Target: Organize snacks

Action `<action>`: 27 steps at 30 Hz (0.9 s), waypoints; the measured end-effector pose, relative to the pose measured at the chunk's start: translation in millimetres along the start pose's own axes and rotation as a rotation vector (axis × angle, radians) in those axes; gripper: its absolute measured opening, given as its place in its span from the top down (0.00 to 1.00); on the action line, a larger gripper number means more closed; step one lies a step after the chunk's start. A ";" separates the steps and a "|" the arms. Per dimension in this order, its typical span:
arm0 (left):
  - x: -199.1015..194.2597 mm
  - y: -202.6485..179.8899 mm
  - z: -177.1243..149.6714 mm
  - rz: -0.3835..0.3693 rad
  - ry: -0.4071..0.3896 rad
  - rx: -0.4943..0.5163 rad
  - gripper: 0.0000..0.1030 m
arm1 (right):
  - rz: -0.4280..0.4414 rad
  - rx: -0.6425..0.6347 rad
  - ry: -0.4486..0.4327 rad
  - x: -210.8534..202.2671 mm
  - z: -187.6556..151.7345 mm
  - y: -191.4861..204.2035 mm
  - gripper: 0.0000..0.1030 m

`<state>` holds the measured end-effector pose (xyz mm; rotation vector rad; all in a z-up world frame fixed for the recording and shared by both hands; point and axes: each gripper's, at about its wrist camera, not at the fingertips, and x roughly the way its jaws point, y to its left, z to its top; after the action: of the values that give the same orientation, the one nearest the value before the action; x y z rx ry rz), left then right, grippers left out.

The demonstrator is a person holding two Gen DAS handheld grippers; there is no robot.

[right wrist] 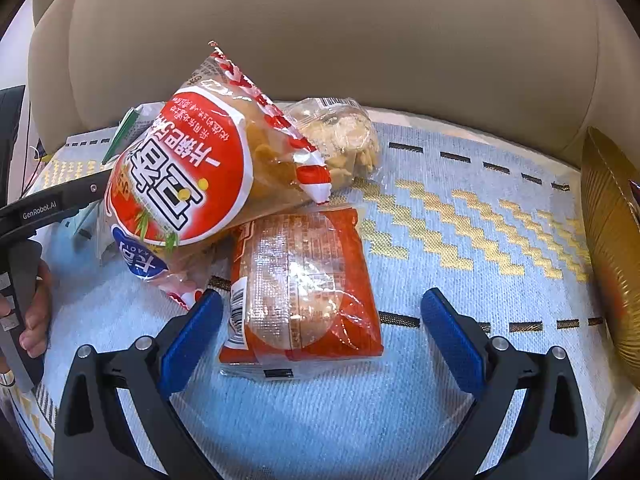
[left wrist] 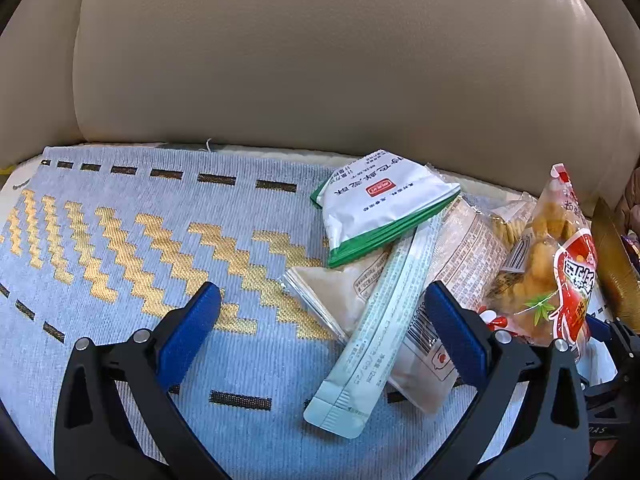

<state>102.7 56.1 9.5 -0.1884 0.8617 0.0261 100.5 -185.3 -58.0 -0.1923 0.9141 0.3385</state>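
Snack packets lie in a heap on a blue and gold woven mat (left wrist: 120,248). In the left wrist view a white and green pouch (left wrist: 380,204) rests on a beige printed packet (left wrist: 452,264), and a long pale green sachet (left wrist: 372,340) slants between the fingers of my open left gripper (left wrist: 324,328). A red and clear bag of fried snacks (left wrist: 556,264) leans at the right. In the right wrist view that red bag (right wrist: 192,176) lies over an orange packet (right wrist: 304,288), with a clear biscuit bag (right wrist: 344,136) behind. My right gripper (right wrist: 320,332) is open around the orange packet's near end.
The mat (right wrist: 460,232) covers a beige leather sofa seat with a tall backrest (left wrist: 320,60) just behind the snacks. A gold ribbed container (right wrist: 612,240) stands at the right edge. The other gripper's black body (right wrist: 44,208) and a hand (right wrist: 36,320) show at the left.
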 end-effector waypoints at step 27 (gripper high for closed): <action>0.5 0.2 0.0 0.005 -0.007 -0.005 0.03 | 0.002 0.001 -0.001 -0.2 -0.8 0.0 0.05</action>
<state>103.0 56.3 9.0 -0.1908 0.8553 0.0341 99.9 -185.6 -58.3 -0.1907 0.9137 0.3401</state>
